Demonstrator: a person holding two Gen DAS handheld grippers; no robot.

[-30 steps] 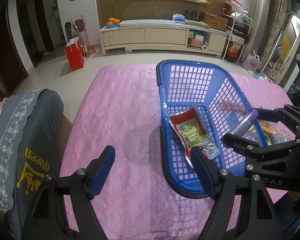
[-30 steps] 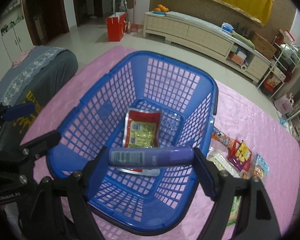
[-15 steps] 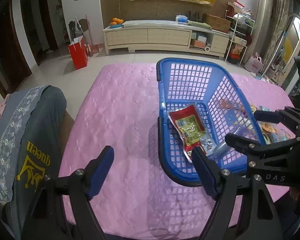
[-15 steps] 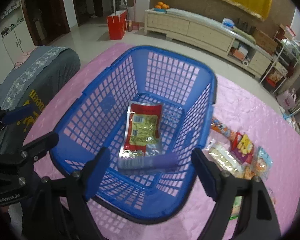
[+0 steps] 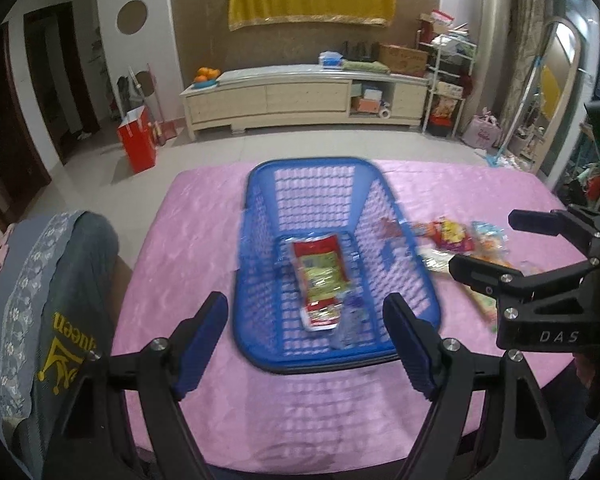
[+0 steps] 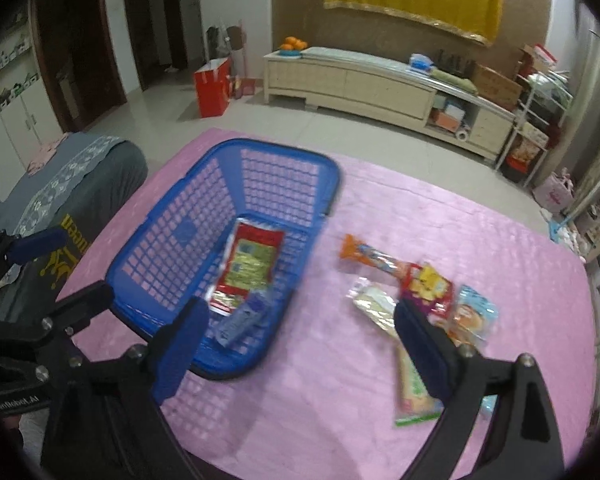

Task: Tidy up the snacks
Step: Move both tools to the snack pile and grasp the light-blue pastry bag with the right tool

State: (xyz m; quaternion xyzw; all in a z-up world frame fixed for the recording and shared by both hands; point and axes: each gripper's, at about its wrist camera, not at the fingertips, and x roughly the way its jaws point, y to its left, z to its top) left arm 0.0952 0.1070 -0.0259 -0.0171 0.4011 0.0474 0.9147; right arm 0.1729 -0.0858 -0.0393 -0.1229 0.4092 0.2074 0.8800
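A blue mesh basket (image 5: 408, 240) (image 6: 172, 216) stands on the pink table. Inside lie a red and yellow snack packet (image 5: 320, 276) (image 6: 248, 268) and a purple tube-shaped snack (image 5: 350, 320) (image 6: 242, 322) near the front wall. Several loose snack packets (image 6: 428, 292) (image 5: 456, 236) lie on the cloth right of the basket. My left gripper (image 5: 306, 344) is open and empty, in front of the basket. My right gripper (image 6: 300, 344) is open and empty, above the table just right of the basket's front corner; it also shows in the left wrist view (image 5: 496, 244).
A grey cushioned chair (image 5: 40, 288) stands at the table's left side. The pink tablecloth (image 6: 440, 208) reaches the far edge. Beyond are a tiled floor, a red bag (image 5: 138, 146) and a long low cabinet (image 5: 300, 96).
The right gripper opened and dropped the purple tube into the basket, then pulled back and to the right. The left gripper drew back and rose a little, still open.
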